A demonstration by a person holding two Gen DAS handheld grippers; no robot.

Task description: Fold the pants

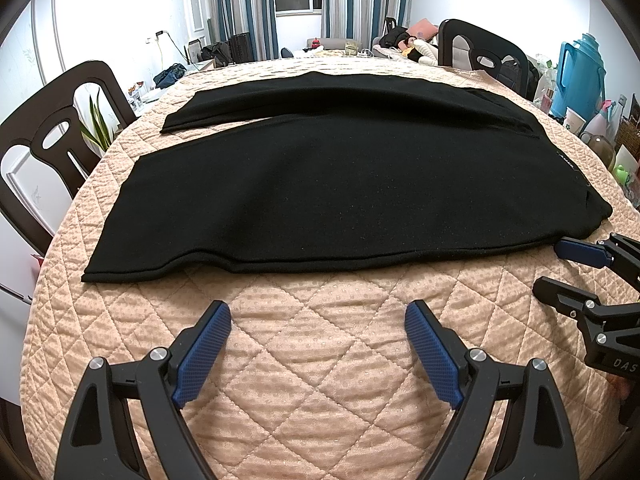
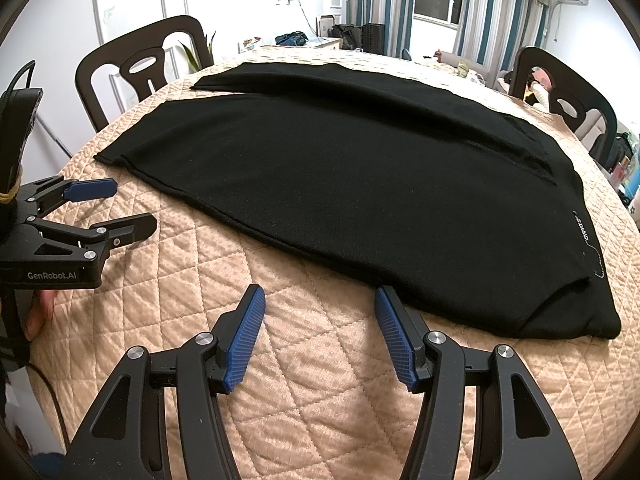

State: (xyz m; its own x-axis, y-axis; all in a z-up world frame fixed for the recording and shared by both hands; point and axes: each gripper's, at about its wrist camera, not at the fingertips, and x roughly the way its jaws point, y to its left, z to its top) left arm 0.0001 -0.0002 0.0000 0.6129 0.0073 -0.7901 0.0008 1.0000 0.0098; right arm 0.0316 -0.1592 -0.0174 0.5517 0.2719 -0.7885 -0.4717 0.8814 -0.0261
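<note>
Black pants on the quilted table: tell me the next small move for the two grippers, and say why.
Probably ease both grippers forward to the pants' near edge and pinch it. The black pants lie flat and spread, both legs showing, nothing folded yet. The left gripper and right gripper are open and empty, just short of that edge over the quilted table cover.

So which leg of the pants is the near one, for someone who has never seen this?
On the round table's peach quilted cover lie black pants. The near leg is the wider-looking one, its hem toward the left chair.
</note>
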